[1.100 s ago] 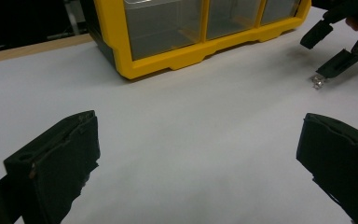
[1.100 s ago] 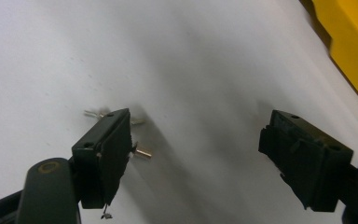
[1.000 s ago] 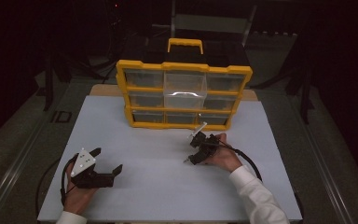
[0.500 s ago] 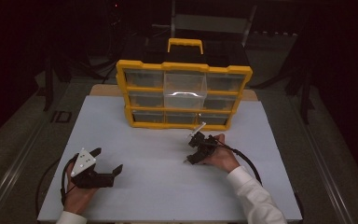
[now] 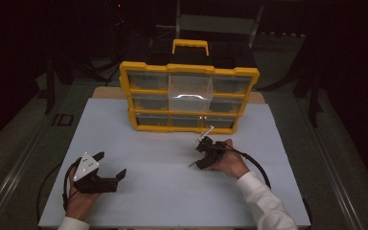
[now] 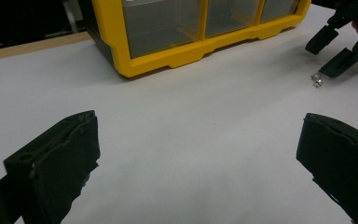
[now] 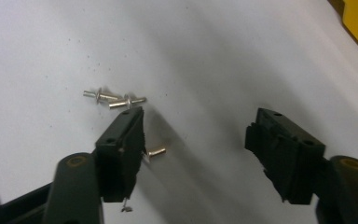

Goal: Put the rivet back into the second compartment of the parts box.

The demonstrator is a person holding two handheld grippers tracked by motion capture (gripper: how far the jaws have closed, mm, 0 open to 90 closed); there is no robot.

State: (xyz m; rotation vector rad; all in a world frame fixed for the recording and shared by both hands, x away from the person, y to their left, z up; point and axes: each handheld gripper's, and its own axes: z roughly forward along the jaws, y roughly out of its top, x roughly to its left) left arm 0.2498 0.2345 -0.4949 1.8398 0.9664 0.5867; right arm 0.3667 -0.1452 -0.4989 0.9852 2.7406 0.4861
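Several small silver rivets lie on the white mat (image 5: 163, 191). Two of them (image 7: 103, 96) sit just beyond my right gripper (image 7: 198, 119). One rivet (image 7: 154, 152) lies between its jaws against the left pad, with a wide gap to the other pad. Those jaws have just been closing but stand open, tips down on the mat. In the high view the right gripper (image 5: 196, 156) sits in front of the yellow drawer cabinet (image 5: 189, 96). My left gripper (image 5: 111, 163) rests at the near left, open and with nothing between its jaws (image 6: 198, 123).
The cabinet has clear drawers and a yellow handle (image 5: 189, 45) on top, and stands at the mat's far edge. Its lower corner (image 6: 135, 65) is ahead of the left gripper. A black cable (image 5: 256, 165) loops by the right hand. Dark surroundings lie beyond the table edges.
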